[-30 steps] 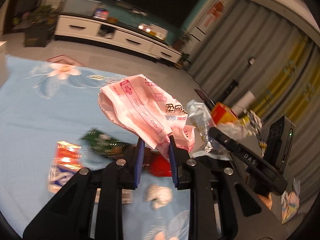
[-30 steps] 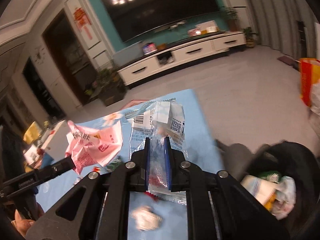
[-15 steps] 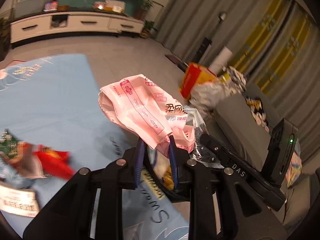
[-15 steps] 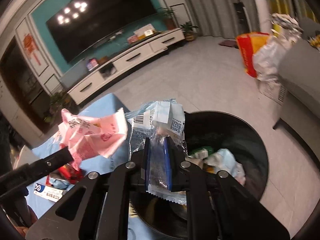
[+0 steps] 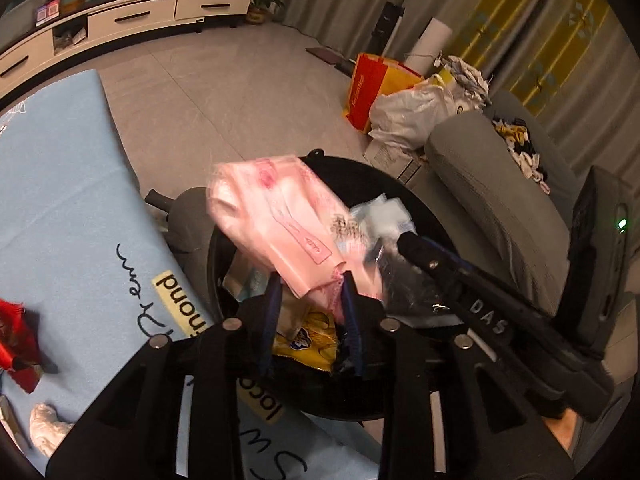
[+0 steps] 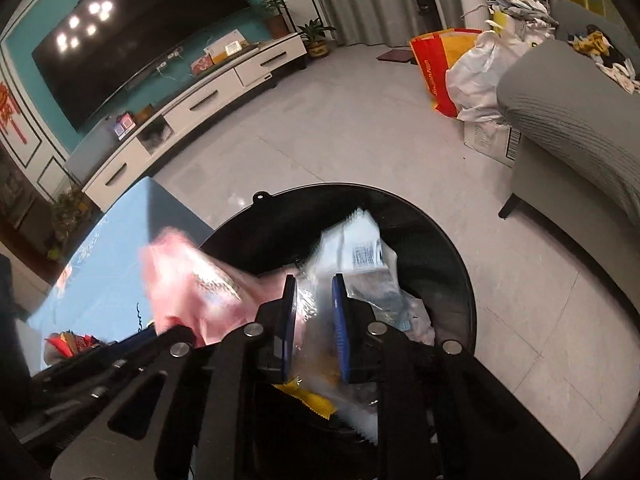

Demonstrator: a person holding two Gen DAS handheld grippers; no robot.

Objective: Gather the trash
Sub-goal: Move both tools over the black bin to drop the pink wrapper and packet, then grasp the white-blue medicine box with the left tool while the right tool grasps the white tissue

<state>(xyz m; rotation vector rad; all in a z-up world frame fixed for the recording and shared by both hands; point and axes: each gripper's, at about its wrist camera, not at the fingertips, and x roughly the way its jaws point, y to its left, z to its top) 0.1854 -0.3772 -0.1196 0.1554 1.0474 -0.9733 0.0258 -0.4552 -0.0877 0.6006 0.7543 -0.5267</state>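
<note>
Both grippers hang over a round black bin [image 5: 372, 170] [image 6: 280, 232] that has trash inside. A crumpled pink wrapper [image 5: 276, 220] [image 6: 188, 280] is blurred, and its tail lies loosely between the blue pads of my left gripper [image 5: 311, 286], whose jaws are opening. In the right wrist view, a clear and white wrapper [image 6: 356, 248] sits between the pads of my right gripper [image 6: 315, 304]. Its jaws are opening too, and the pads stand off the film. The right gripper's finger [image 5: 424, 256] shows in the left wrist view, close beside the pink wrapper.
The blue cloth-covered table [image 5: 60, 200] lies to the left of the bin, with a red wrapper [image 5: 16, 332] and a white paper ball [image 5: 46, 428] on it. A grey sofa [image 5: 500, 200] stands to the right. An orange bag [image 5: 368, 88] and a white plastic bag [image 5: 408, 112] sit beyond.
Both grippers swung from above the blue table to above the black bin and tipped downward. Both pairs of jaws have widened, and the pink and clear wrappers are slipping loose.
</note>
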